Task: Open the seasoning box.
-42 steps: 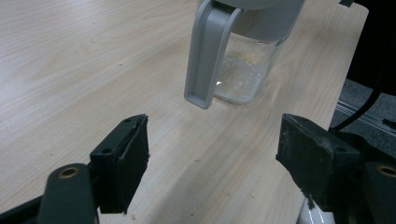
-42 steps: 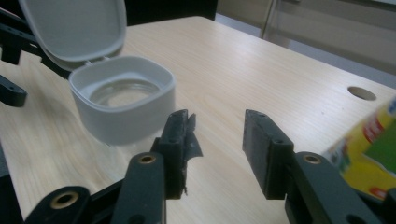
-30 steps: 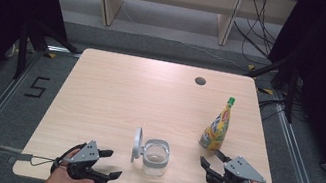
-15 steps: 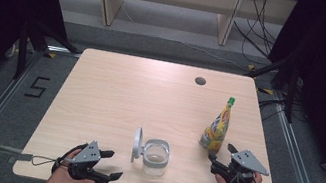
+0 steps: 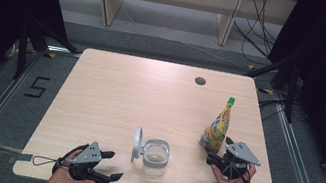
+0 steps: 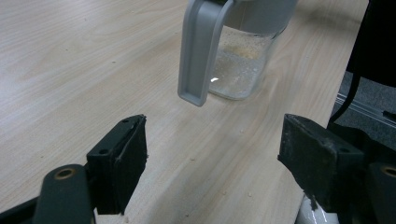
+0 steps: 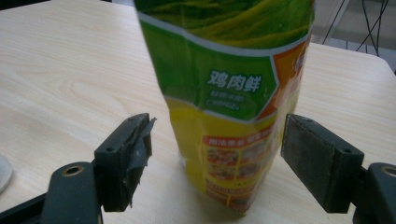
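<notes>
The pouch (image 5: 217, 126), upright near the table's (image 5: 115, 93) right edge, is framed by the right gripper (image 5: 219, 152), whose spread jaws have just been opening, but not yet gripped, while the left gripper (image 5: 109, 164) is held open near the jar (image 5: 155, 157).

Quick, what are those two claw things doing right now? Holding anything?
Left gripper: open, holding nothing, facing the glass jar.
Right gripper: open, jaws just widened; the seasoning pouch stands between them, not yet gripped.
</notes>
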The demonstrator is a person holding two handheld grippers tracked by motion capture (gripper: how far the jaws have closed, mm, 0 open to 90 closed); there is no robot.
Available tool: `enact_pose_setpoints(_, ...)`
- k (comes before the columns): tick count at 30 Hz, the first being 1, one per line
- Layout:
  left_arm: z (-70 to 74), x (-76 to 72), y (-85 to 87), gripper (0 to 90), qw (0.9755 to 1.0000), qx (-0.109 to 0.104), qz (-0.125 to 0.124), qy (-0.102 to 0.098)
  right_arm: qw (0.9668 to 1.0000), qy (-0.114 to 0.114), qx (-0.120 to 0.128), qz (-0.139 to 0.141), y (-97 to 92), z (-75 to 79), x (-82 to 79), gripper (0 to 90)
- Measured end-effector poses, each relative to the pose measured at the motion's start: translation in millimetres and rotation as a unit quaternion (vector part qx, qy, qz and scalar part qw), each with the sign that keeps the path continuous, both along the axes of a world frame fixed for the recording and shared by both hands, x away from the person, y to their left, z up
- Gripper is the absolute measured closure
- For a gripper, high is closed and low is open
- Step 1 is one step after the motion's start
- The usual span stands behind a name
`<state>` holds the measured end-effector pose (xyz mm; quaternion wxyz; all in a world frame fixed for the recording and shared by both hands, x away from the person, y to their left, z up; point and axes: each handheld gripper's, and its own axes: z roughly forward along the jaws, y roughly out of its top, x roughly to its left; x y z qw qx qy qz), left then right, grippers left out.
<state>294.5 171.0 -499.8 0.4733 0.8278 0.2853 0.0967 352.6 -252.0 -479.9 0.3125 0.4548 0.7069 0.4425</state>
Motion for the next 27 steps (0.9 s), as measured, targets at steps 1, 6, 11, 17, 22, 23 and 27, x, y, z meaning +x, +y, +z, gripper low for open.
enact_pose_setpoints(1,-0.2,-0.6,-0.5,23.0,1.0,-0.008,0.001,0.002,1.0,-0.003,-0.001,0.001,0.4,-1.0,3.0,25.6)
enact_pose_setpoints(6,-0.4,-0.4,-0.8,23.1,0.9999,-0.012,0.003,0.004,0.9999,-0.004,-0.002,-0.013,5.6,-2.6,10.0,24.8)
enact_pose_setpoints(11,-1.2,1.9,-0.9,23.1,0.9999,-0.009,-0.004,-0.004,0.9994,-0.018,-0.005,-0.031,6.3,-4.1,14.4,23.7)
enact_pose_setpoints(17,-0.6,2.2,-1.8,23.1,1.0,-0.002,-0.005,-0.004,0.9991,-0.011,0.012,-0.04,8.9,-7.8,19.7,22.4)
enact_pose_setpoints(22,-1.4,0.5,-4.0,23.1,0.9999,-0.007,-0.001,0.007,0.9987,-0.01,0.014,-0.048,11.1,-9.2,20.9,21.6)
enact_pose_setpoints(23,-1.3,0.4,-4.1,23.2,1.0,-0.008,0.0,0.005,0.998,-0.004,0.024,-0.059,13.4,-9.3,19.5,21.7)
enact_pose_setpoints(27,-1.3,0.4,-4.3,23.3,1.0,-0.007,0.001,0.004,0.9977,-0.015,0.017,-0.064,13.3,-10.6,21.9,22.0)
